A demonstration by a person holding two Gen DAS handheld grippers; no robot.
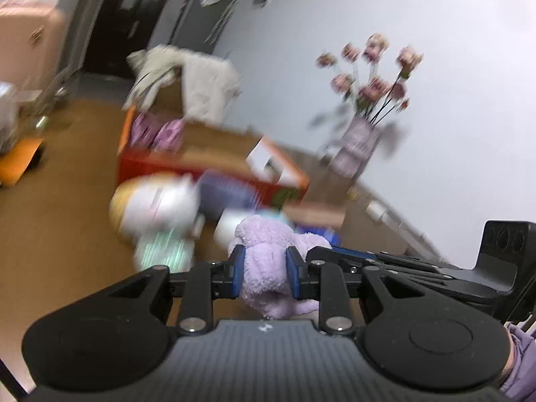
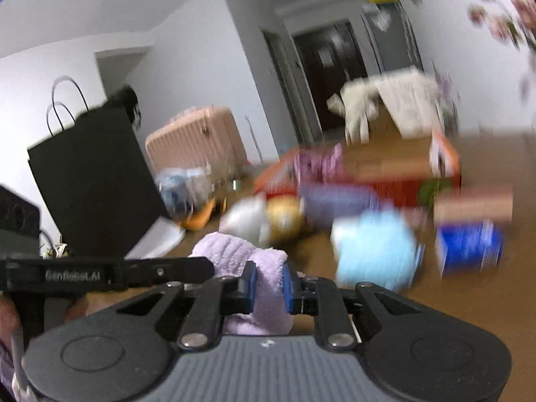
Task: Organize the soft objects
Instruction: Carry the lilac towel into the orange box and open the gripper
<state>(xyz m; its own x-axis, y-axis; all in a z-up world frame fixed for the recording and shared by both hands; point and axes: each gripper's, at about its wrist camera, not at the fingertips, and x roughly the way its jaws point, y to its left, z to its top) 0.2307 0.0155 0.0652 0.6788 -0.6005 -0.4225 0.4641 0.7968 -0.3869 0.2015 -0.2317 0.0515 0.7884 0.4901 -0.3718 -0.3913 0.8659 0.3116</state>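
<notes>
A lilac plush toy (image 1: 268,261) is pinched between the blue pads of my left gripper (image 1: 264,276), which is shut on it. My right gripper (image 2: 269,284) is shut on another part of the same lilac plush toy (image 2: 234,254). Each gripper shows at the edge of the other's view: the right one (image 1: 435,268) beside the left, the left one (image 2: 100,273) beside the right. Beyond lie a white and yellow plush (image 1: 157,201), a light blue plush (image 2: 375,248) and a purple soft thing (image 2: 338,201). An open red and orange cardboard box (image 1: 214,157) stands behind them.
Brown floor all around. A vase of pink flowers (image 1: 361,134) stands by the white wall. A blue box (image 2: 469,246), a black paper bag (image 2: 90,181), a pink suitcase (image 2: 197,140) and a cloth-draped piece of furniture (image 1: 197,80) are in view. Both views are motion-blurred.
</notes>
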